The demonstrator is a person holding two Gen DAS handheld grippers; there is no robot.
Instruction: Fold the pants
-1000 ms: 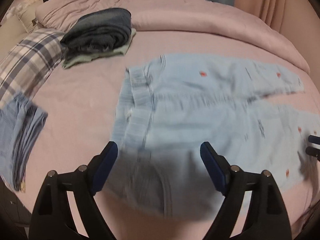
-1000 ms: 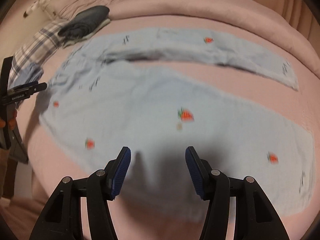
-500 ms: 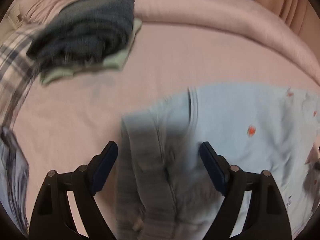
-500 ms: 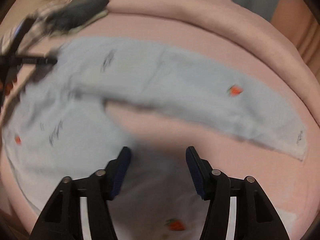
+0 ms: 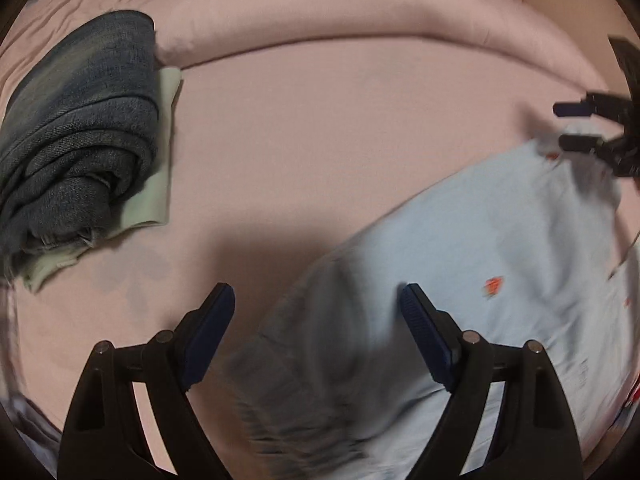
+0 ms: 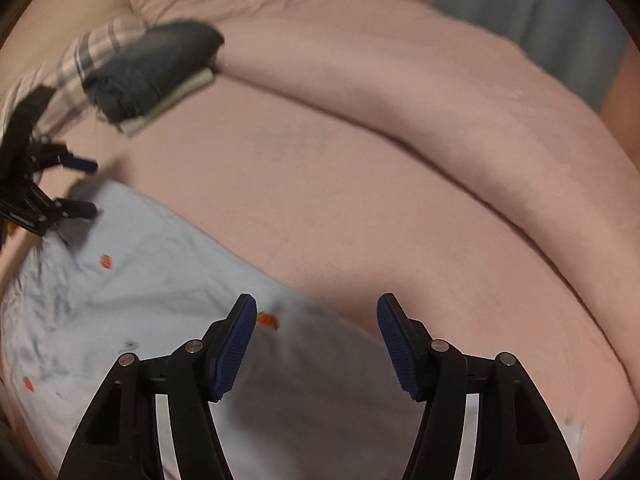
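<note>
Soft pale-blue pants on smooth pink bedsheet, seemingly crumpled; left tongs apart; right tongs just widened, empty

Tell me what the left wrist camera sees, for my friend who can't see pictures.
Light blue pants with little red pictures lie on a pink bed, and the open left gripper hangs over their edge without holding them. A folded dark pile sits far left; the right gripper peeks in at the right edge.
</note>
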